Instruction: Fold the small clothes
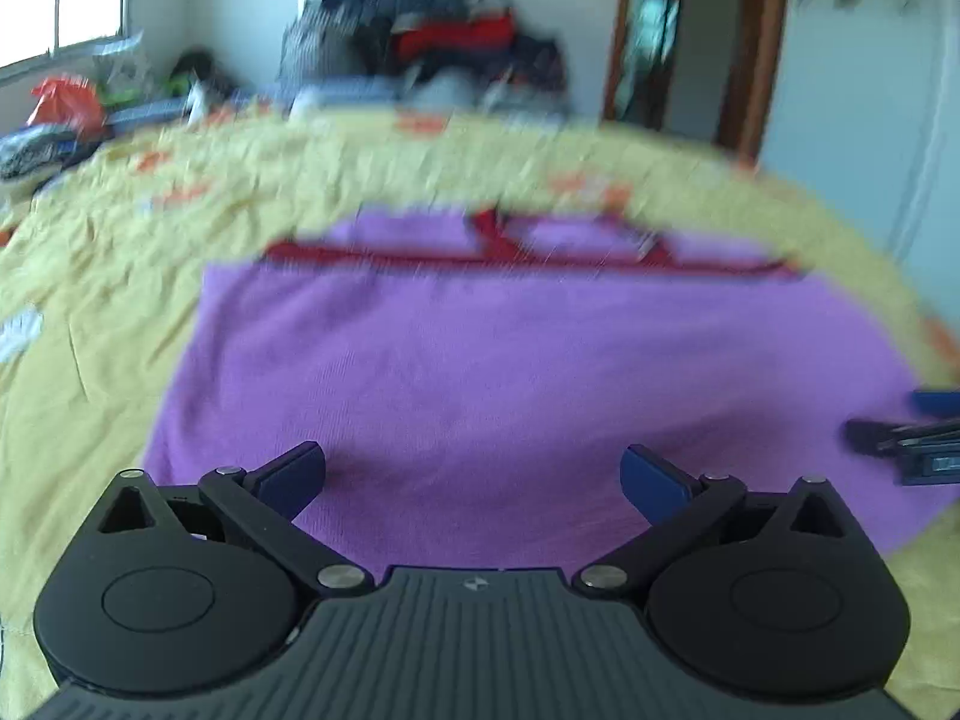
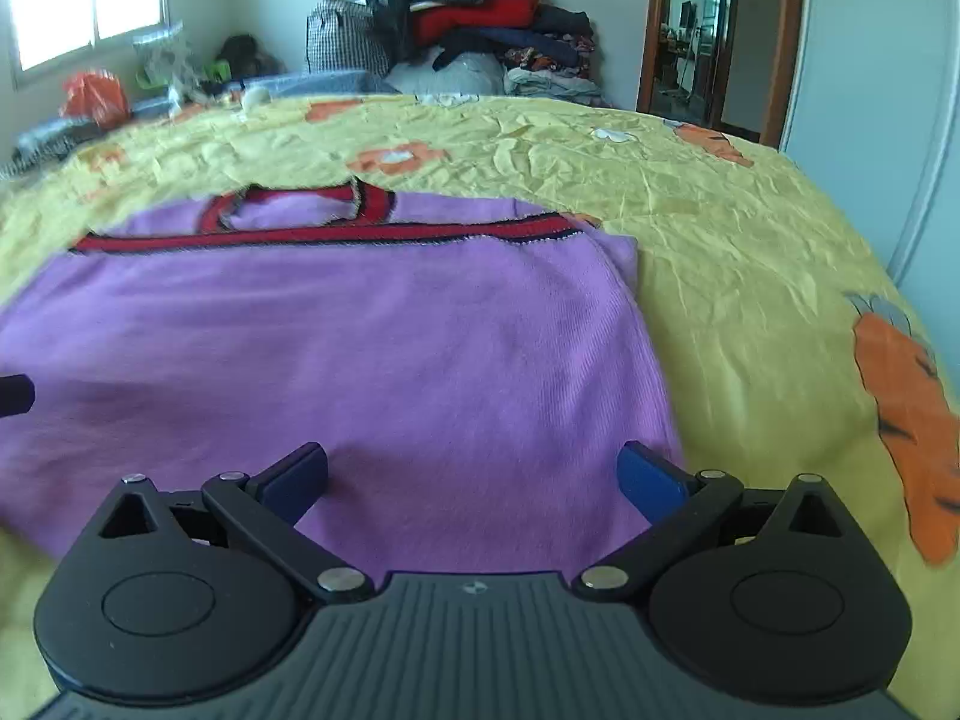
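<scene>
A small purple knit garment point(image 1: 492, 360) with red and dark trim lies flat on the yellow bedspread point(image 1: 90, 300), its trimmed edge and neckline at the far side. It also shows in the right wrist view point(image 2: 360, 348). My left gripper point(image 1: 473, 480) is open and empty, low over the garment's near edge. My right gripper point(image 2: 473, 477) is open and empty, over the garment's near right part, close to its right edge. The right gripper's fingers point(image 1: 900, 438) show at the right edge of the left wrist view. The left wrist view is blurred.
The yellow bedspread point(image 2: 750, 252) with orange carrot prints spreads to the right and far side. A pile of clothes point(image 2: 474, 18) stands at the far edge by the wall. Bags and clutter point(image 2: 96, 96) sit far left under a window. A doorway point(image 2: 708, 36) is far right.
</scene>
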Action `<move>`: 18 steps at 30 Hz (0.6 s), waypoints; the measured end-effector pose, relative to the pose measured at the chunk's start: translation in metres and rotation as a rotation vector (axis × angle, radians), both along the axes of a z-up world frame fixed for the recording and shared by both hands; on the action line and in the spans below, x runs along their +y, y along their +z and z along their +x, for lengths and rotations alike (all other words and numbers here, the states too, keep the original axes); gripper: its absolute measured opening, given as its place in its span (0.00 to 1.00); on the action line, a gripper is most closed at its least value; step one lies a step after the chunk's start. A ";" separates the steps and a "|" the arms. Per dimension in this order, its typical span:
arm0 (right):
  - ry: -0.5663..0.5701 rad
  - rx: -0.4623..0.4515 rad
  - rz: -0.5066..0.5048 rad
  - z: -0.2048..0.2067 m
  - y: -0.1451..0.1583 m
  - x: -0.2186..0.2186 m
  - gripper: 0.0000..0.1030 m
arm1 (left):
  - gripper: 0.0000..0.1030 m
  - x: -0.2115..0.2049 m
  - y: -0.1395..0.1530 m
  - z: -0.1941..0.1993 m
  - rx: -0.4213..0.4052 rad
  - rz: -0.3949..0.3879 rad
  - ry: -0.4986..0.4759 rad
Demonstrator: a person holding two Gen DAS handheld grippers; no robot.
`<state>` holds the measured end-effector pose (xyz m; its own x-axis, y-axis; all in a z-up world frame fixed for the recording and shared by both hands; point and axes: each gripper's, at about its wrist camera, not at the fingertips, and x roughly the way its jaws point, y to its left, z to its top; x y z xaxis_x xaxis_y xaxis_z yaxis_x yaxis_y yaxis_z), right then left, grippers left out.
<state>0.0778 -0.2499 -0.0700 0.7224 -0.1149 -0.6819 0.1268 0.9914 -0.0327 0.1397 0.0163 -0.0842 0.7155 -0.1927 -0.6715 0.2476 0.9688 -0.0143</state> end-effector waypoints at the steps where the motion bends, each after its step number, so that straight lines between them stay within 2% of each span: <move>1: 0.008 -0.008 -0.002 0.000 -0.002 -0.002 1.00 | 1.00 0.002 -0.007 0.001 -0.010 0.013 0.000; 5: 0.014 0.009 0.019 -0.014 -0.001 -0.015 1.00 | 1.00 0.021 -0.005 -0.013 0.006 0.028 0.010; 8: 0.029 0.055 0.022 -0.009 0.008 -0.014 1.00 | 1.00 0.037 0.008 -0.005 0.037 -0.031 0.025; 11: 0.018 0.027 0.015 0.009 0.019 -0.007 1.00 | 1.00 0.042 0.026 0.023 0.010 -0.075 0.034; 13: 0.004 0.009 -0.021 0.028 0.022 0.000 1.00 | 1.00 0.041 0.030 0.053 0.029 -0.076 0.045; 15: -0.005 0.031 -0.028 0.052 0.020 0.004 1.00 | 1.00 0.041 0.028 0.083 0.049 -0.076 0.056; 17: -0.010 0.094 -0.030 0.072 0.011 0.005 1.00 | 1.00 0.041 0.013 0.112 0.130 -0.030 0.060; 18: -0.004 0.079 -0.012 0.073 0.009 0.002 1.00 | 1.00 0.043 0.009 0.116 0.122 -0.004 0.052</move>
